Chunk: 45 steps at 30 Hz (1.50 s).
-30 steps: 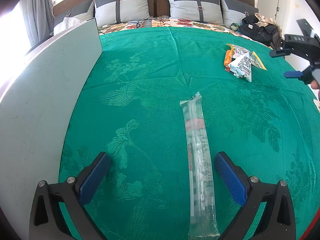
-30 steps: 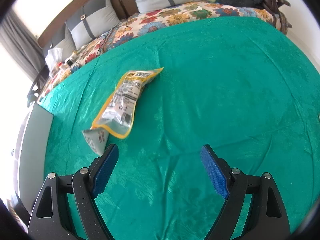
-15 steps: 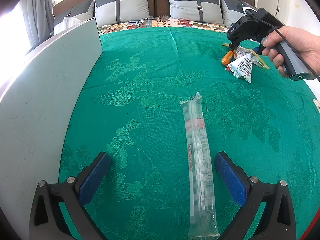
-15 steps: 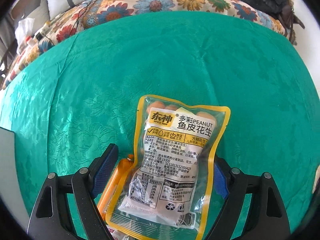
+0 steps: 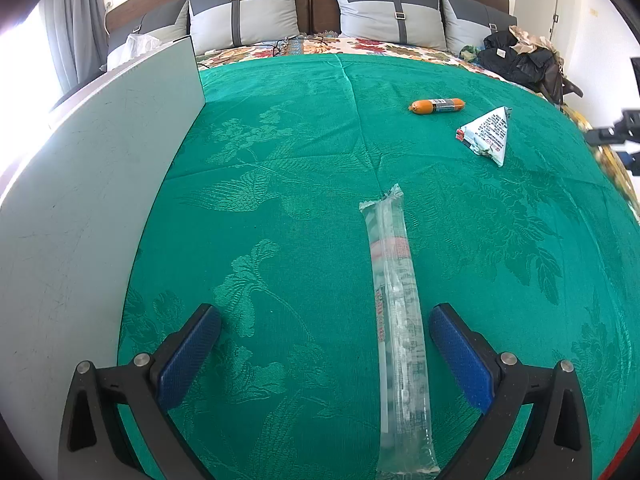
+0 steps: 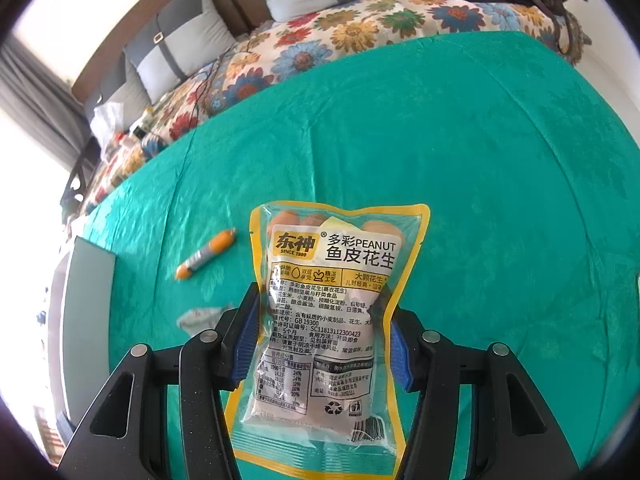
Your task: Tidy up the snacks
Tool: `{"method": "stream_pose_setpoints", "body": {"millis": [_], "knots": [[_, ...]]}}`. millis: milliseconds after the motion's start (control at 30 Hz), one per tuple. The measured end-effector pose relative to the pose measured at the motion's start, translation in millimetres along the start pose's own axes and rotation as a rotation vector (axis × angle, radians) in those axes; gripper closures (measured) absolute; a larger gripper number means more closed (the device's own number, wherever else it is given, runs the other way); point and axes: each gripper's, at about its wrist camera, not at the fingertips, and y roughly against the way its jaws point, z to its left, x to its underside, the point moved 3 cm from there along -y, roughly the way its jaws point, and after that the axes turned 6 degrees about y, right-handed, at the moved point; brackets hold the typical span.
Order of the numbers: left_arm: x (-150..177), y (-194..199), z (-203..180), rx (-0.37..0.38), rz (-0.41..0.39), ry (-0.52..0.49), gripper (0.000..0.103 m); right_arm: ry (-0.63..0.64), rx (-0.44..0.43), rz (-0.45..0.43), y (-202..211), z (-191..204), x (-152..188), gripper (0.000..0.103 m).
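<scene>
My right gripper point(image 6: 320, 344) is shut on a yellow-edged peanut bag point(image 6: 332, 320) and holds it above the green bedspread point(image 6: 460, 160). An orange sausage point(image 6: 206, 255) and a white triangular packet point(image 6: 200, 317) lie on the cloth below left. In the left wrist view, my left gripper point(image 5: 324, 348) is open and low over the cloth, with a long clear snack tube point(image 5: 396, 320) lying between its fingers, closer to the right one. The sausage point(image 5: 437, 105) and the triangular packet point(image 5: 486, 136) lie far right. The right gripper point(image 5: 616, 136) shows at the right edge.
A grey board point(image 5: 80, 200) stands along the left edge of the bedspread; it also shows in the right wrist view point(image 6: 86, 312). Grey pillows point(image 5: 384, 12) and a floral sheet point(image 6: 340, 32) are at the head. Dark clothes point(image 5: 520, 60) lie at the far right.
My right gripper has shut on the peanut bag and lifted it off the sausage and triangular packet, moving away to the right. The left gripper has not moved.
</scene>
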Motion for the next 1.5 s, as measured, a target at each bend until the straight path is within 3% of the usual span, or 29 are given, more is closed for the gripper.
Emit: {"method": "stream_pose_setpoints", "body": {"millis": [133, 233, 300, 367, 500, 667, 1500], "knots": [[0.0, -0.1, 0.1, 0.0, 0.0, 0.0, 0.0, 0.195, 0.005, -0.016, 14.9, 28.5, 87.4, 0.045], [0.1, -0.1, 0.1, 0.0, 0.0, 0.0, 0.0, 0.253, 0.003, -0.046, 8.5, 44.9, 129.2, 0.045], [0.1, -0.1, 0.2, 0.0, 0.0, 0.0, 0.0, 0.307, 0.041, -0.067, 1.4, 53.9, 145.8, 0.04], [0.1, -0.1, 0.2, 0.0, 0.0, 0.0, 0.0, 0.34, 0.084, -0.09, -2.8, 59.2, 156.4, 0.028], [0.1, 0.1, 0.2, 0.0, 0.0, 0.0, 0.0, 0.424, 0.177, -0.108, -6.2, 70.7, 166.1, 0.018], [0.1, 0.2, 0.2, 0.0, 0.0, 0.0, 0.0, 0.388, 0.163, -0.119, -7.3, 63.7, 168.2, 0.013], [0.2, 0.0, 1.0, 0.001, -0.001, 0.0, 0.0, 0.386, 0.159, -0.121, -8.7, 65.5, 170.4, 0.01]]}}
